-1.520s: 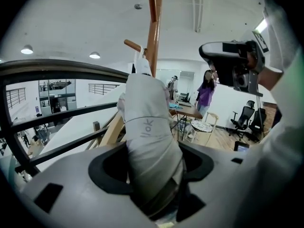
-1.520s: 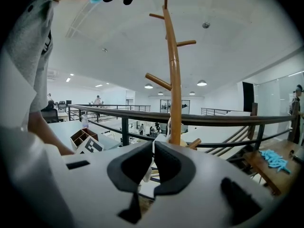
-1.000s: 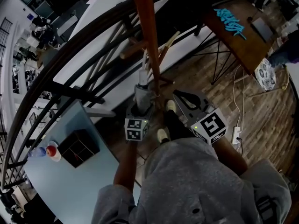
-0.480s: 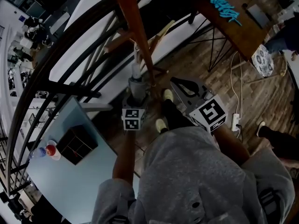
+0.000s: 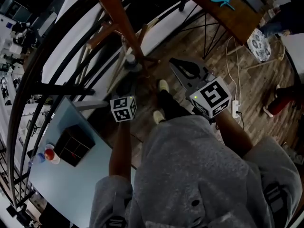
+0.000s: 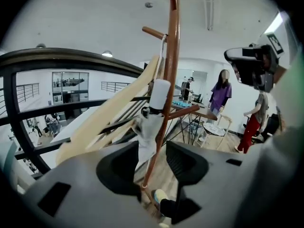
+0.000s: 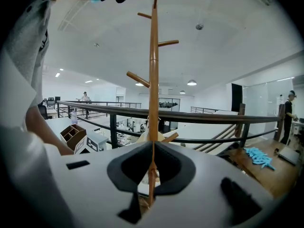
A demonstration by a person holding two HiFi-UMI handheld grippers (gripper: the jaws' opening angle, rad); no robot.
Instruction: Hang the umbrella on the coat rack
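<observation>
The brown wooden coat rack [image 5: 118, 18] rises in front of me; its pole [image 6: 172, 56] and pegs fill both gripper views [image 7: 153, 80]. The folded grey umbrella [image 6: 148, 127] with a white handle hangs by its strap from a peg, close against the pole [image 5: 130, 63]. My left gripper [image 5: 128, 77] points at it from just below. Its jaws [image 6: 152, 170] are closing, and the umbrella hangs just ahead of them without the pads pressing on it. My right gripper [image 5: 176, 63] sits to the right of the pole base, jaws together and empty [image 7: 152, 194].
A black curved railing [image 5: 47, 89] runs behind the rack. At the lower left is a blue table [image 5: 90, 184] with a dark divided box [image 5: 73, 148] and a red-capped bottle [image 5: 50, 155]. A power strip [image 5: 235, 109] lies on the wood floor. Two people [image 6: 221, 87] stand beyond.
The head view has swung, so the rack now sits higher and further left. Both grippers shifted slightly beside the pole. The umbrella stays hanging. A person's legs came into view at the right edge.
</observation>
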